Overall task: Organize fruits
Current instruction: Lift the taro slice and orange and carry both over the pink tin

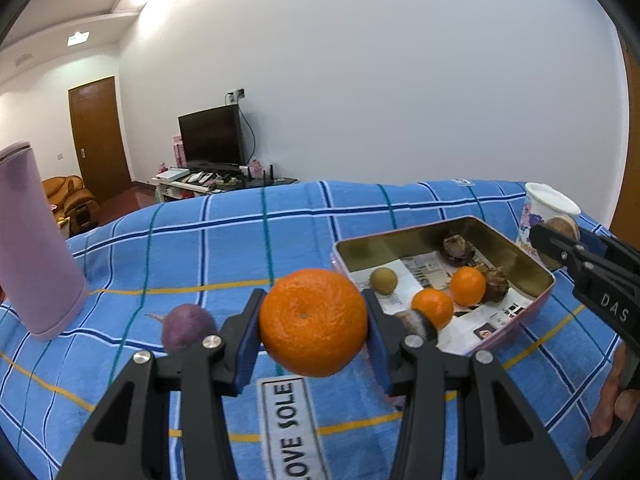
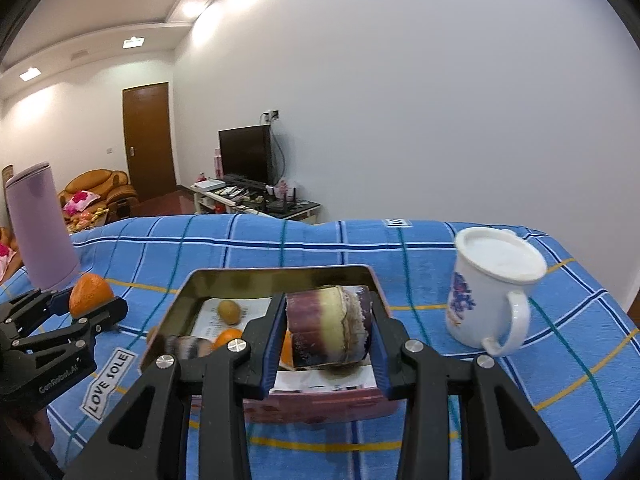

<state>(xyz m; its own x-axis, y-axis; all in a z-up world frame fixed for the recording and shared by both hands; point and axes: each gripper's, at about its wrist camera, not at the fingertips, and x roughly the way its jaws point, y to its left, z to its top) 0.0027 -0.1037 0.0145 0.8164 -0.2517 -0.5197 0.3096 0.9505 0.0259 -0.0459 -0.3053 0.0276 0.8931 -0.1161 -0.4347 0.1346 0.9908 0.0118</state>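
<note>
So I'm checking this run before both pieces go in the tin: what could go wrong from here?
1. The left gripper grips the round orange only at its sides; it might roll out onto the blue cloth.
2. The right gripper carries the sugarcane chunk near the tin rim; it could clip it.
3. Both grippers converge; the jaws might collide.

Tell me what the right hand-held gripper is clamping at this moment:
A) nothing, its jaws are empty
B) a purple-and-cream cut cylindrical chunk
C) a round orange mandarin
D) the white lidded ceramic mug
B: in the right wrist view the right hand-held gripper has its blue pads pressed on both sides of the purple-and-cream cut cylindrical chunk, held over the open rectangular metal tin; the round orange mandarin sits in the left hand-held gripper.
</note>
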